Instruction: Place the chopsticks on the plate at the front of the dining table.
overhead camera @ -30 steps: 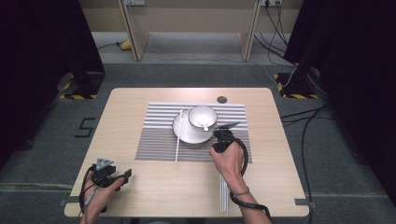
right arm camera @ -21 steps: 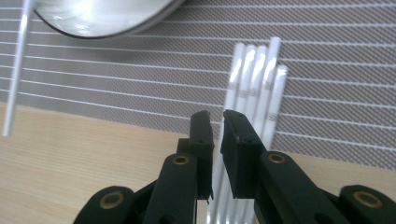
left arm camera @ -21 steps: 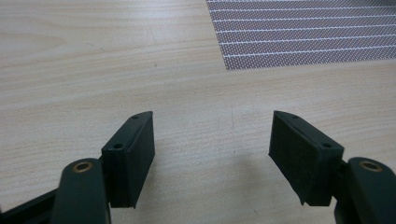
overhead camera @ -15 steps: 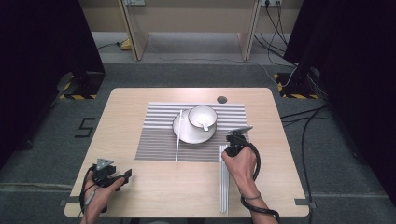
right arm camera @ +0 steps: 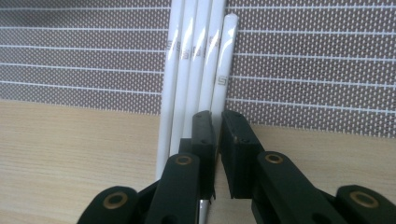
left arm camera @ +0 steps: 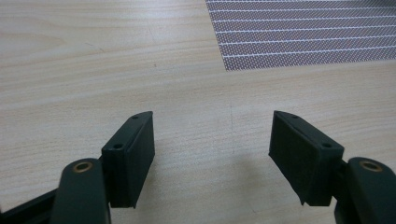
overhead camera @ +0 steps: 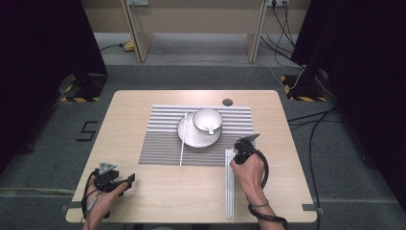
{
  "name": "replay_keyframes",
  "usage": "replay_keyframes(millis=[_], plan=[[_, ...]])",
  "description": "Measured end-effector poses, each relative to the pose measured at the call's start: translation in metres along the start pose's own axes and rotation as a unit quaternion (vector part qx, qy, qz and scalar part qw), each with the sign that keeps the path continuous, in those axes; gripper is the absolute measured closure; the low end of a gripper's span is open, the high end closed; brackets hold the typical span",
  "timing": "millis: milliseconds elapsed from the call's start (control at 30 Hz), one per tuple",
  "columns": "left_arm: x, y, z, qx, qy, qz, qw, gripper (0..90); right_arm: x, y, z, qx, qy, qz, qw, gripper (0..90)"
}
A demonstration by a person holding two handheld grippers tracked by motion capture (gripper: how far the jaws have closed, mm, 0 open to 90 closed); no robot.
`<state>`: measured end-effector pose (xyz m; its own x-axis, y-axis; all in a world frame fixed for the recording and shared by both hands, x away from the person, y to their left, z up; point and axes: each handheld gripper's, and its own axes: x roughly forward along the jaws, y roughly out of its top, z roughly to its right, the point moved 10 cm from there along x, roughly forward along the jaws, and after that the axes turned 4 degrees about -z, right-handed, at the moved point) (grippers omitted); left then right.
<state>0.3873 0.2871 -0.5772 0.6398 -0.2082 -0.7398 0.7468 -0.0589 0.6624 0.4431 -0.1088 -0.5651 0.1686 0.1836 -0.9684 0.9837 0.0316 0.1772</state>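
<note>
Closing my right gripper (right arm camera: 216, 122) over the outermost of five white sticks (right arm camera: 194, 74), I have its jaws nearly together with that stick's lower length running between the pads; whether the pads already press on it I cannot tell for certain, but the gap is down to the stick's own width. In the right gripper view the sticks lie side by side, touching, their tips resting on the striped placemat (right arm camera: 84, 56) and their bodies crossing its near edge onto the bare wood. From the high view the bundle of sticks (overhead camera: 230, 184) runs from the mat's near right corner straight back toward my edge of the table (overhead camera: 158, 196), and my right gripper (overhead camera: 244, 151) sits at their far end. One more white stick (overhead camera: 183, 139) lies apart, just left of the saucer (overhead camera: 187, 138) that carries a white cup (overhead camera: 207, 120) at the mat's (overhead camera: 163, 129) middle. My left gripper (overhead camera: 117, 179) rests near the table's front left corner, jaws spread wide and empty over plain wood (left arm camera: 212, 140), the mat's corner (left arm camera: 299, 37) well ahead of it. Broad open wood lies between my two hands, and a narrower strip to the right of the sticks before the table's right edge.
</note>
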Motion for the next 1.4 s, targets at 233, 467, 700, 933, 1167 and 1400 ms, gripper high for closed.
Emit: replay_keyframes(millis=[233, 467, 700, 933, 1167, 1400], plan=[[0.0, 0.0, -0.001, 0.001, 0.0, -0.002, 1.0, 30.7, 0.003, -0.001, -0.001, 0.004, -0.004, -0.007, 1.0, 83.4], [0.0, 0.0, -0.001, 0.001, 0.0, -0.002, 1.0, 30.7, 0.003, -0.002, 0.006, 0.008, -0.017, -0.01, 0.9998, 84.3], [-0.001, 0.0, -0.001, 0.002, 0.0, -0.001, 1.0, 30.8, 0.002, 0.0, 0.014, 0.025, -0.028, -0.005, 0.9993, 83.9], [-0.001, 0.0, -0.002, 0.001, 0.002, -0.001, 1.0, 30.7, -0.001, -0.006, 0.017, 0.025, -0.018, -0.003, 0.9995, 80.7], [-0.002, 0.0, -0.002, 0.001, 0.002, 0.0, 1.0, 30.8, -0.004, -0.018, 0.014, 0.022, -0.018, -0.015, 0.9995, 80.3], [-0.002, 0.001, -0.002, 0.001, 0.001, 0.001, 1.0, 30.8, -0.002, -0.027, 0.013, 0.02, -0.025, -0.03, 0.9991, 79.9]])
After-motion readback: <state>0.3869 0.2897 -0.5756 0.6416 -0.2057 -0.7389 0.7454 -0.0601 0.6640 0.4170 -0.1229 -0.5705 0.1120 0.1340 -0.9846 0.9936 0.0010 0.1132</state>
